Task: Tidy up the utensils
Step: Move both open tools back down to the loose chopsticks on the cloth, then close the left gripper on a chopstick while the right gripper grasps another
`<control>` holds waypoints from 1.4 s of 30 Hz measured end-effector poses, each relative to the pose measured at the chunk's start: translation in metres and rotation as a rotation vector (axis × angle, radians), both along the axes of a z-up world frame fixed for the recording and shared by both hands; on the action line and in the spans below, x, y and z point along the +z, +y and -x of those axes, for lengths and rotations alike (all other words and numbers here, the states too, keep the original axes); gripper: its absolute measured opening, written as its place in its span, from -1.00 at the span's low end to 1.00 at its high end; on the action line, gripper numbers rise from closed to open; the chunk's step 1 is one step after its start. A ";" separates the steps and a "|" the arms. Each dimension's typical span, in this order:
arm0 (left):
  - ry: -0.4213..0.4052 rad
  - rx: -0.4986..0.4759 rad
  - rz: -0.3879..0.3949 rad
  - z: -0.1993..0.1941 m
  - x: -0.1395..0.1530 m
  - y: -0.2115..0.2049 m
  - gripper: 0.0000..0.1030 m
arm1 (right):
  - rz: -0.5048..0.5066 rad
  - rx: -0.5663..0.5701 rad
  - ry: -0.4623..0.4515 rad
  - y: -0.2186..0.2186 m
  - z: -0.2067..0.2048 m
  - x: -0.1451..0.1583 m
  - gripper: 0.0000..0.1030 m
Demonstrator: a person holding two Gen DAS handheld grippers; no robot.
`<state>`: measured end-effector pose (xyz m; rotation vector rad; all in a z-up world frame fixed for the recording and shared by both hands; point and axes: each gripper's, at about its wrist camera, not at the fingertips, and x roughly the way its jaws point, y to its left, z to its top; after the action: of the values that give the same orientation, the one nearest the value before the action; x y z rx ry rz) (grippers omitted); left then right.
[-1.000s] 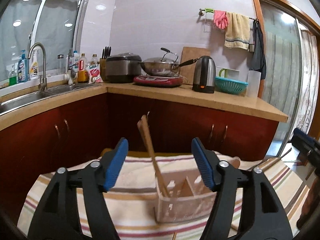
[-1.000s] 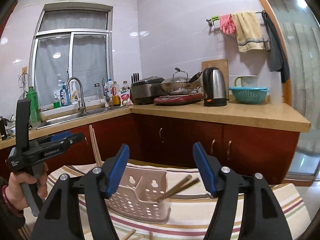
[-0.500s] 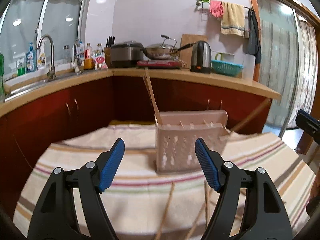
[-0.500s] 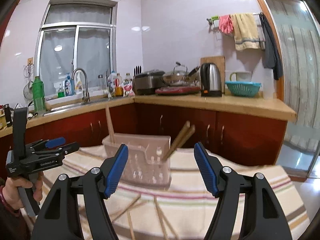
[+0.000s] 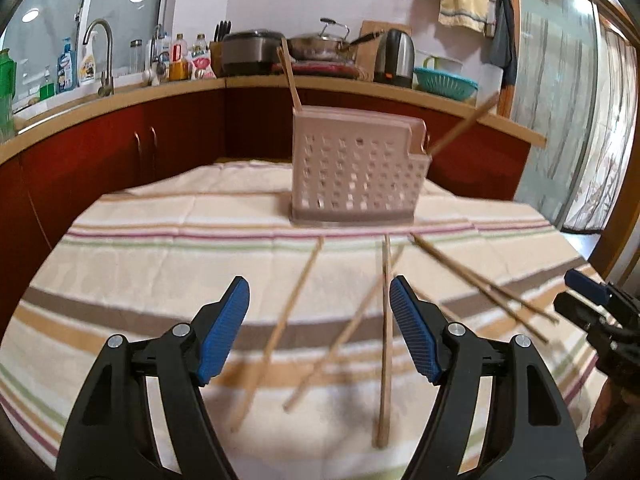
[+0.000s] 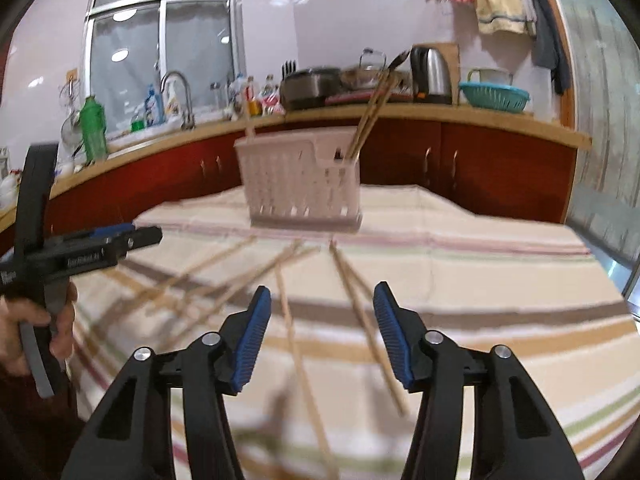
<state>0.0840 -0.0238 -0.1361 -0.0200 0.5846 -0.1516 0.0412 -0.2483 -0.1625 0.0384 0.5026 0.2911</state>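
A pale pink perforated utensil caddy (image 5: pixel 356 172) stands upright on the striped cloth (image 5: pixel 160 264); it also shows in the right wrist view (image 6: pixel 300 184). Chopsticks stand in it: one at its left end (image 5: pixel 289 76), others leaning out at its right end (image 6: pixel 370 114). Several wooden chopsticks lie loose on the cloth in front of it (image 5: pixel 280 332) (image 5: pixel 385 332) (image 6: pixel 366 328). My left gripper (image 5: pixel 320 328) is open and empty above the loose chopsticks. My right gripper (image 6: pixel 322 334) is open and empty above two chopsticks.
A red-fronted kitchen counter (image 5: pixel 120 96) wraps behind the table, with a sink tap (image 5: pixel 102 52), bottles, a rice cooker (image 5: pixel 250 50), a wok, a kettle (image 5: pixel 396 58) and a teal colander (image 5: pixel 444 82). A glass door (image 5: pixel 576 100) is at the right.
Both grippers have pulled back and tilted down from the caddy. The loose chopsticks on the cloth have come into view under them. Both stay open and empty.
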 end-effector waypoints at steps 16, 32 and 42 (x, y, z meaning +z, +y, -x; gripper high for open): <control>0.132 -0.067 -0.053 0.028 -0.057 -0.035 0.10 | 0.001 0.044 0.128 -0.012 0.036 -0.058 -0.39; 0.126 -0.127 -0.103 0.040 -0.070 -0.049 -0.69 | 0.002 0.033 0.129 -0.015 0.043 -0.060 -0.81; 0.105 -0.135 -0.108 0.046 -0.065 -0.046 -0.88 | -0.005 0.034 0.123 -0.012 0.047 -0.051 -0.88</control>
<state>0.0382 -0.0699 -0.2011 0.1167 0.6990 -0.2510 -0.0055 -0.2608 -0.2135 0.0527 0.6250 0.3251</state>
